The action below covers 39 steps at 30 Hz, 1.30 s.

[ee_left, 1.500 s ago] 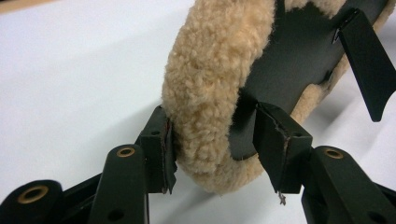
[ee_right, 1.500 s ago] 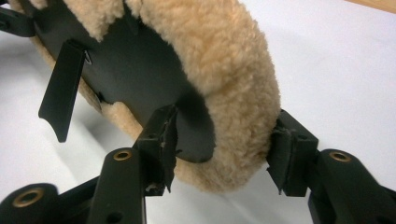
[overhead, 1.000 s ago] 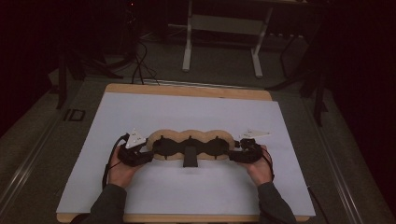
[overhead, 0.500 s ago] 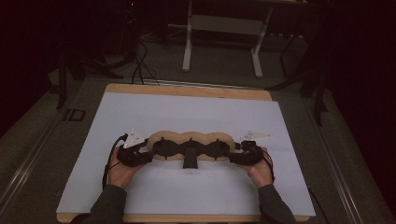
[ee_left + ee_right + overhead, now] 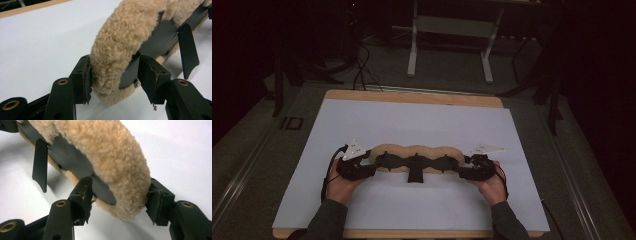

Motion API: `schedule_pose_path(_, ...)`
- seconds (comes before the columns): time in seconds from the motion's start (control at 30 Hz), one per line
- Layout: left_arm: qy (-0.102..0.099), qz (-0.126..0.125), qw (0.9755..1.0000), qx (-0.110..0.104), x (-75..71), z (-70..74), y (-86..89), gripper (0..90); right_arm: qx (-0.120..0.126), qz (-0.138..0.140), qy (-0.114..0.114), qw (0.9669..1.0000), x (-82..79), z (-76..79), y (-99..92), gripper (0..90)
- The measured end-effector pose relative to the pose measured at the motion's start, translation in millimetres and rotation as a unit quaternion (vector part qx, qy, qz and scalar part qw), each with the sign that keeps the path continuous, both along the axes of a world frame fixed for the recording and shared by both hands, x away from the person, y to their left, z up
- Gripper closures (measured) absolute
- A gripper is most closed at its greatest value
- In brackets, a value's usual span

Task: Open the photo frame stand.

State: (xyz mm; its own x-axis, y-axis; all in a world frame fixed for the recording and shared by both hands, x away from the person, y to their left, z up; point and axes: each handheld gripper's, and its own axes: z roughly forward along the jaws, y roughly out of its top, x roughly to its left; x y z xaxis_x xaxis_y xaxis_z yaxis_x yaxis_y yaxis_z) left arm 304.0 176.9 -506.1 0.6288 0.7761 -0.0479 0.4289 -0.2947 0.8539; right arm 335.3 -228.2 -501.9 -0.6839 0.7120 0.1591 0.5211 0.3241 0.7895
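Currently the fleece pad, a long tan sheepskin-like piece with a black backing and black straps, lies lengthwise across the white table sheet, near the person's edge of it. Left gripper sits at the pad's left end, right gripper at its right end, each carried in a hand. Left gripper view: the pad's rounded end sits between the two black jaws; the left pad touches the fleece, the right one stands beside the black backing with a small gap. These jaws have just been opening, wide now, no firm clamp visible. Right gripper view: the pad's other end fills the jaws, both jaw pads against it, fleece on one side, backing on the other, jaws spread wide around it.
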Motion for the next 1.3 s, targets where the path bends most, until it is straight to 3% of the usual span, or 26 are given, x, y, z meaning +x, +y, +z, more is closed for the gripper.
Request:
schedule_pose_path(0.57, 0.003, -0.01, 0.9999, 0.008, -11.3, 1.8, 0.6, 46.2, -0.019, 0.014, -0.002, 0.9997, -8.7, 2.2, 0.1, 41.9)
schedule_pose_path(0.8, 0.002, -0.012, 0.9998, 0.015, -17.5, 2.2, -0.2, 45.8, -0.023, 0.008, -0.013, 0.9996, -15.6, 0.4, 1.0, 41.0)
schedule_pose_path(1.3, 0.021, -0.017, 0.9996, -0.001, -20.9, 2.0, 5.9, 44.8, -0.025, -0.005, -0.028, 0.9993, -24.6, -3.2, 2.4, 40.2)
